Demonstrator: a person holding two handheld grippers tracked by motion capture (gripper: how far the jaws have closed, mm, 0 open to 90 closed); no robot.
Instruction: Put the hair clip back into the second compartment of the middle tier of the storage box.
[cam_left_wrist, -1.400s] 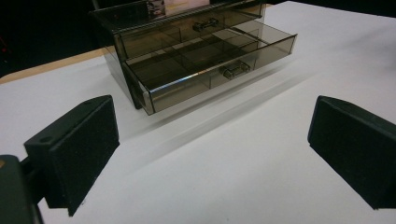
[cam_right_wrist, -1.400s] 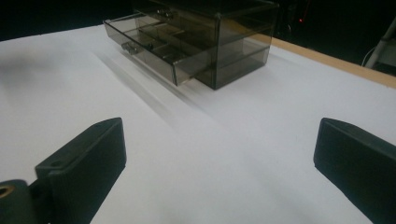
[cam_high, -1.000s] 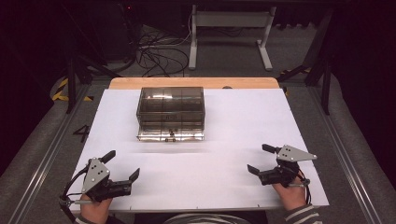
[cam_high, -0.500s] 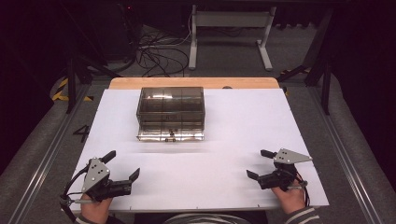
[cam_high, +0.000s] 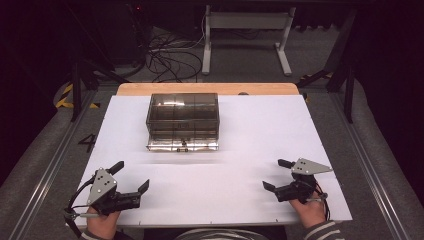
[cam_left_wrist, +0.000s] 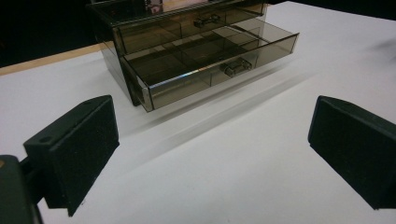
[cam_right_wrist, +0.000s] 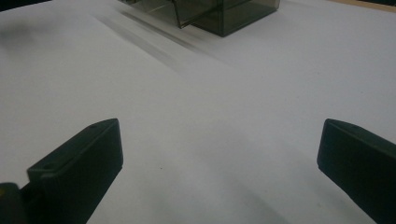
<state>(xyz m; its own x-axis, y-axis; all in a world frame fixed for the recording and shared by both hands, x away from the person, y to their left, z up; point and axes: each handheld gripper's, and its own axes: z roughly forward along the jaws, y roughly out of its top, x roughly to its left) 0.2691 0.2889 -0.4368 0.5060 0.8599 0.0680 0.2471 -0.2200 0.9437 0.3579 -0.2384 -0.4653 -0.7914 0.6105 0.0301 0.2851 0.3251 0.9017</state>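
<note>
At twelve o'clock sits the smoky clear-plastic drawer box (cam_high: 182, 121), bottom drawer (cam_left_wrist: 212, 63) out; left gripper (cam_high: 133, 179) and right gripper (cam_high: 278, 174) both spread wide, empty.

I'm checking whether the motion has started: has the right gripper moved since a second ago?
Yes. The right gripper has drifted slightly toward the table's near edge, away from the drawer box, jaws open.

Drawer box (cam_high: 182, 121) at table (cam_high: 260, 135) far middle; left hand-held gripper (cam_high: 132, 178) near-left, right hand-held gripper (cam_high: 278, 175) near-right.
</note>
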